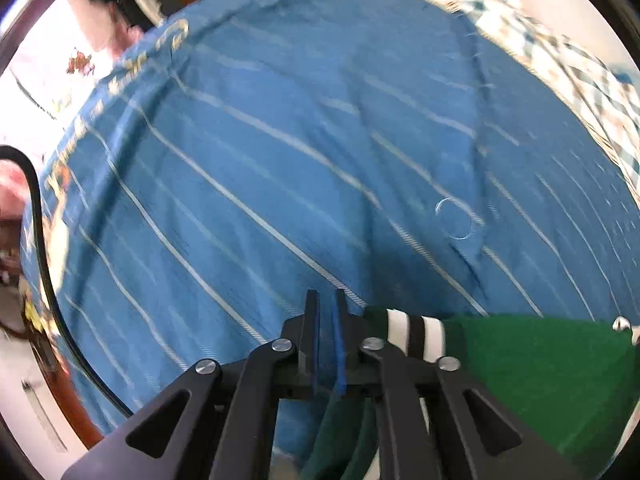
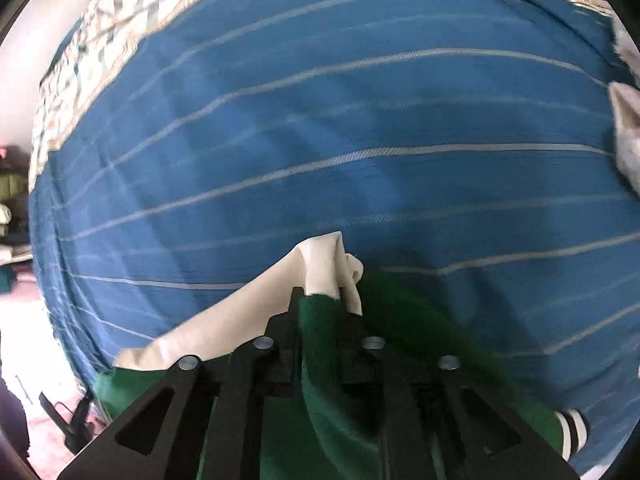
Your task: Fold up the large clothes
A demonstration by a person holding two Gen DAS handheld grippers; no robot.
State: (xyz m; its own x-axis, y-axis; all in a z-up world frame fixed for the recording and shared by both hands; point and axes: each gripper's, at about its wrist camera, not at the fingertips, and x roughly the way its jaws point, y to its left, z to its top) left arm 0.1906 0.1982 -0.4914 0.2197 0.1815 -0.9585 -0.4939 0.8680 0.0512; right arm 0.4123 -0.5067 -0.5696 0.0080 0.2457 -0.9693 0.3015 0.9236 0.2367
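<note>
A green garment with a white-and-black striped cuff lies on a blue striped bedsheet. My left gripper points down at the sheet with its jaws nearly together, and green cloth runs up between them. In the right wrist view the green garment shows a cream-white lining and a striped cuff. My right gripper is shut on a bunched fold of green cloth and lining.
The blue sheet fills most of both views. A checked patterned cloth borders its far edge, seen also as a patterned cloth. A black cable curves at the left. A pale object sits at the right edge.
</note>
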